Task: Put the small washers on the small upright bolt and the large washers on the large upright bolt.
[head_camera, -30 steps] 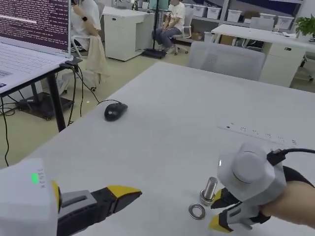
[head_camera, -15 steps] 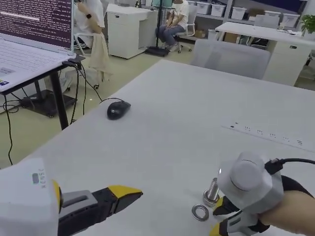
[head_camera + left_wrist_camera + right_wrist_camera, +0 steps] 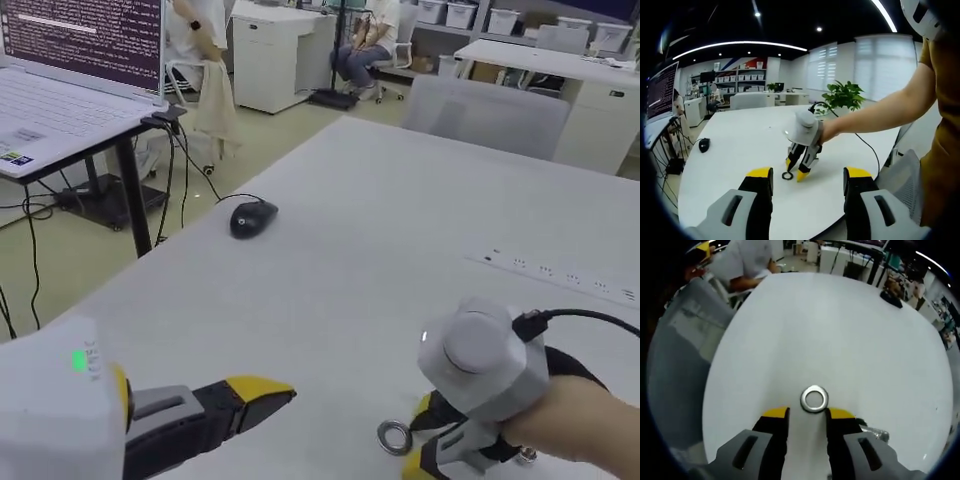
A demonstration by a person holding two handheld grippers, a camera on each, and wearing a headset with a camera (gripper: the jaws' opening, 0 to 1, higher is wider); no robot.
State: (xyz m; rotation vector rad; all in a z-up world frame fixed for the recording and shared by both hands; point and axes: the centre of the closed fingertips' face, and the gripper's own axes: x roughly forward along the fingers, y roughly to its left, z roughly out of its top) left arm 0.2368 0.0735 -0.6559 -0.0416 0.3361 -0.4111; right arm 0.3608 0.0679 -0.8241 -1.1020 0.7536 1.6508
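Lying apart — washer (image 3: 814, 399) x1; mouse (image 3: 253, 216) x1

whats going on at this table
A person at a white table holds a two-jaw gripper in each hand. The right gripper is down at the tabletop with its jaws open, its yellow tips just short of a metal washer that lies flat on the table. The washer is not yet gripped. The left gripper is open too, off to the side above the table, and holds nothing.
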